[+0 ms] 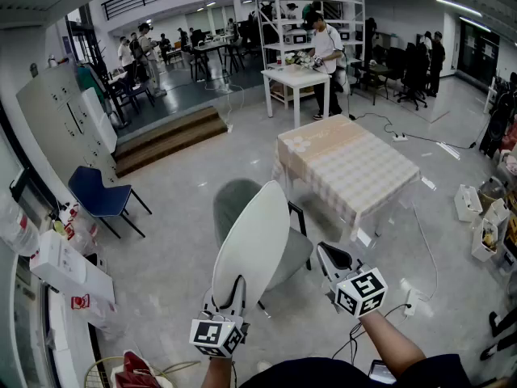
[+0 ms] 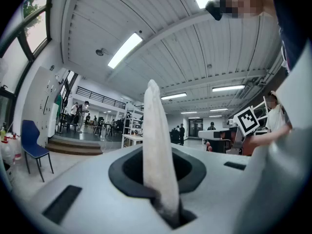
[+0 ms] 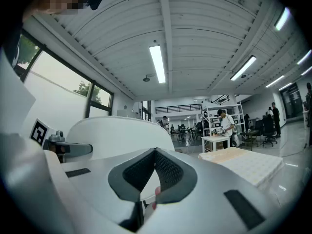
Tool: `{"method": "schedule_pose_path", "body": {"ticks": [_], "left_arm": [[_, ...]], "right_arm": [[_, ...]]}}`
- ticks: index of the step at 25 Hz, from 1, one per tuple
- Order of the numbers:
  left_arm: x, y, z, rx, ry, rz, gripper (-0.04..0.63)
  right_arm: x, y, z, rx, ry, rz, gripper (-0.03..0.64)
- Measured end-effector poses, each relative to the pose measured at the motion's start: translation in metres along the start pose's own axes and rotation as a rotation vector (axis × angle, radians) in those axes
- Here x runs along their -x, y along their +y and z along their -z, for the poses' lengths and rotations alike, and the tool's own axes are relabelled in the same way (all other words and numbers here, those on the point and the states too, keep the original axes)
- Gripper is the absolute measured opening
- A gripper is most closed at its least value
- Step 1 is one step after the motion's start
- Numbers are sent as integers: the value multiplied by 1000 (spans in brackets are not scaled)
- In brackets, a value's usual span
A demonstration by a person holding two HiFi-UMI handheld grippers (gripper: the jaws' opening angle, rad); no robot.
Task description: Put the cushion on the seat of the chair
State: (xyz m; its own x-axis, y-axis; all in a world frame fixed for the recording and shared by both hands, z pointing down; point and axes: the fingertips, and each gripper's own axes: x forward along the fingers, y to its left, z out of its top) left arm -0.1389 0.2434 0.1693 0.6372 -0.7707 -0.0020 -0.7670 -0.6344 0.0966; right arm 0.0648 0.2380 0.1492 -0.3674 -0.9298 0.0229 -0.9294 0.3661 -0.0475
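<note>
A white oval cushion [image 1: 252, 245] stands on edge in front of me, its lower rim pinched in my left gripper [image 1: 229, 291], which is shut on it. In the left gripper view the cushion's thin edge [image 2: 158, 145] rises straight up from between the jaws of that gripper [image 2: 158, 179]. Just behind the cushion stands a grey chair [image 1: 298, 251], its seat partly hidden. My right gripper [image 1: 329, 255] hovers to the right of the cushion, beside the chair's seat, shut with nothing in it. In the right gripper view the cushion's broad face [image 3: 114, 135] lies to the left of that gripper [image 3: 155, 152].
A table with a checked cloth [image 1: 351, 164] stands beyond the chair. A blue chair [image 1: 101, 196] and white boxes [image 1: 69, 269] are at the left, wooden steps [image 1: 170, 136] further back. A person stands at a white table [image 1: 297, 79]. Bags and boxes [image 1: 485, 217] line the right.
</note>
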Motion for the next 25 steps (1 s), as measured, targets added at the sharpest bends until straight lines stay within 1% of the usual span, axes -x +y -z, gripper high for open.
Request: {"method": "schedule_pose_path", "body": {"ticks": [11,18,25], "left_arm": [[-5,-17,5,6,-6,-24,58],[-9,-31,10,7,-17,-59,58],[-20,-46,20,12,-5,-79,58]], "right_arm": [[13,-18,10,-27,11,-15,18],[18,-31,17,-24,22,-42,18],[25,-51,26,-30,34,-59,18]]}}
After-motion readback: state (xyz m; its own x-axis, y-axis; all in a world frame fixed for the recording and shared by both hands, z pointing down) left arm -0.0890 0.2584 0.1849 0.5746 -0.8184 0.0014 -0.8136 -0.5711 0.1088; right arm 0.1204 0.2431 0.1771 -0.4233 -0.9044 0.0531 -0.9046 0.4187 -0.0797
